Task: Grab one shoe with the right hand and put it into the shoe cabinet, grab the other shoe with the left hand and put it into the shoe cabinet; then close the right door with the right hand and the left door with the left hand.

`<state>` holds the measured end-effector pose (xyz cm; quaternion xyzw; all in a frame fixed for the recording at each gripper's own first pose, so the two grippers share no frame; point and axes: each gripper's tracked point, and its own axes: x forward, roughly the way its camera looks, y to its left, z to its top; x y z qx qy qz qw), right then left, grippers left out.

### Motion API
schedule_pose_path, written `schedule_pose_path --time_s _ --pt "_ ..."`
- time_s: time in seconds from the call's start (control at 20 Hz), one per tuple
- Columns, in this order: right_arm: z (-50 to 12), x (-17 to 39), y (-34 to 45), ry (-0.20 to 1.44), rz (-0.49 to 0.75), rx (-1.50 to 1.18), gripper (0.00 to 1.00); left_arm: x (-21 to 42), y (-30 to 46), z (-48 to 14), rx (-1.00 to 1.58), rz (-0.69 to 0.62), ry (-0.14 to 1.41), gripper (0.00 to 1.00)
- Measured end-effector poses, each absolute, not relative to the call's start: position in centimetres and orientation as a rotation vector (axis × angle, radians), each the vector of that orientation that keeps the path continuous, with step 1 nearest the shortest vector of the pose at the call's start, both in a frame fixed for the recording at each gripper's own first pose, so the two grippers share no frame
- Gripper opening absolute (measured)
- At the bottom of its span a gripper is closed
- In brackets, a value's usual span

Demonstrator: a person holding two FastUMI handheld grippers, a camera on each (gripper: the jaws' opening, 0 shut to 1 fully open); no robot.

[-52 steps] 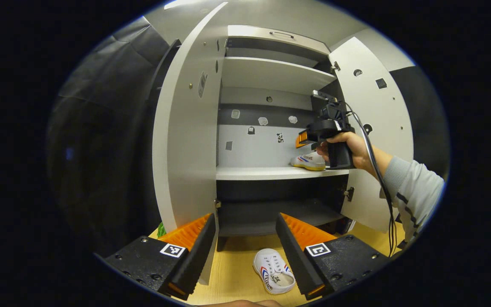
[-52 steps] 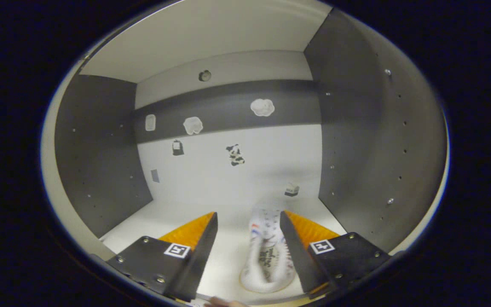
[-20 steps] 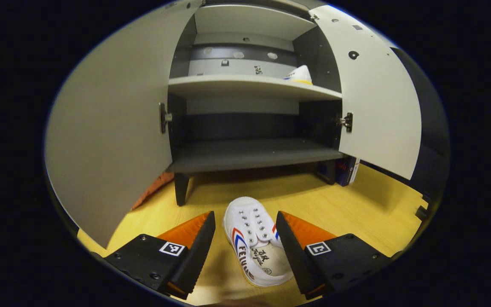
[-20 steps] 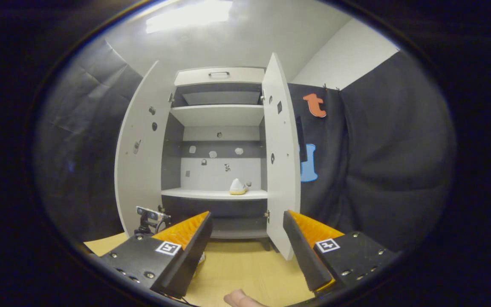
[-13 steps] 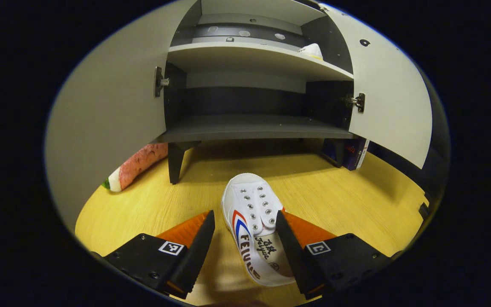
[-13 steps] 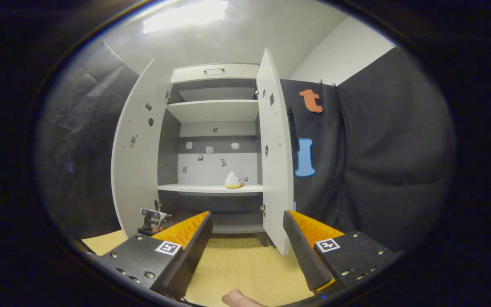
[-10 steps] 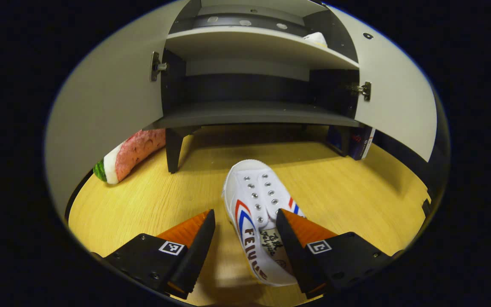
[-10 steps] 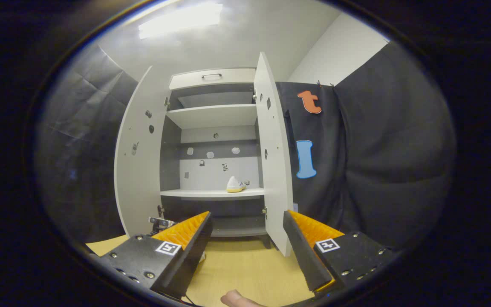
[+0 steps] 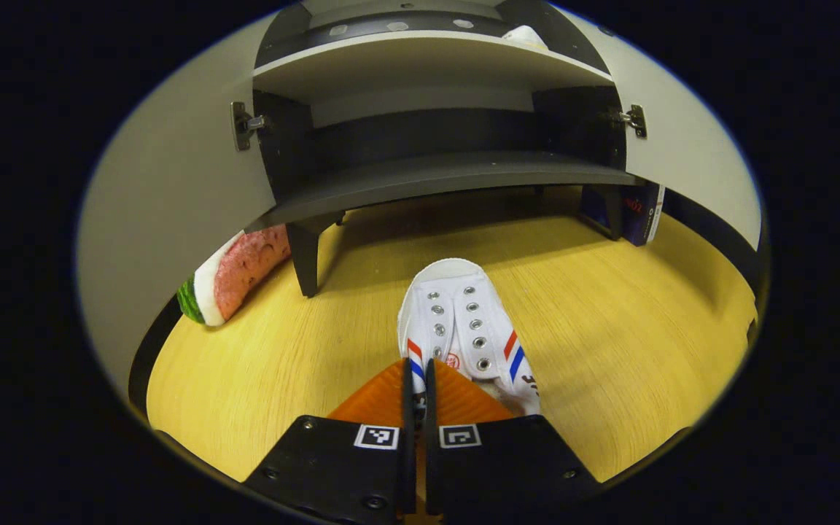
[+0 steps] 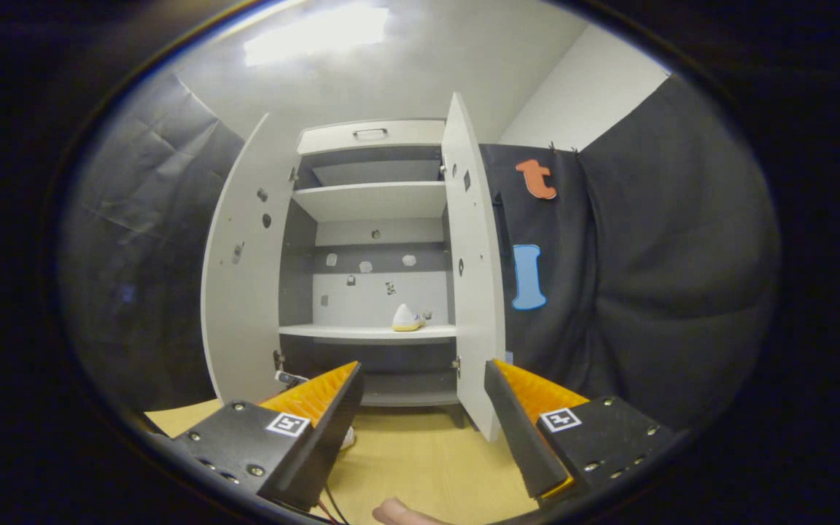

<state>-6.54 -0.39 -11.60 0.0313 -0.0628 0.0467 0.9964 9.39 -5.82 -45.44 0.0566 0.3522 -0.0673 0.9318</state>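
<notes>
A white shoe (image 9: 464,321) with red and blue stripes lies on the wooden floor (image 9: 609,328) in front of the shoe cabinet (image 9: 449,175), toe toward it. My left gripper (image 9: 417,373) is shut on the shoe's left side wall near the opening. The other white shoe (image 10: 407,318) stands on the cabinet's middle shelf (image 10: 362,332), toward the right. Both doors hang open: the left door (image 10: 241,292) and the right door (image 10: 475,292). My right gripper (image 10: 420,394) is open and empty, held back from the cabinet above the floor.
A watermelon-slice plush (image 9: 234,273) lies on the floor behind the left door (image 9: 165,204), by the cabinet's leg. A dark box (image 9: 639,215) stands at the cabinet's right foot. A fingertip (image 10: 398,512) shows at the bottom of the right gripper view.
My left gripper dropped to the floor shoe and its fingers closed on the shoe's side. My right gripper let go of the first shoe on the shelf and drew back, still open.
</notes>
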Motion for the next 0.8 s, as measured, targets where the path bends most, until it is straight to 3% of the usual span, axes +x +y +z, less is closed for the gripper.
schedule_pose_path --time_s 0.35,0.8 --pt "-12.0 -5.9 -1.8 -0.111 0.055 0.089 0.99 7.6 -8.2 -41.3 0.034 -0.235 0.69 0.04" --pt "-12.4 -5.8 -2.0 -0.099 0.049 0.078 0.99 7.0 -8.5 -26.1 0.026 -0.248 0.438 0.04"
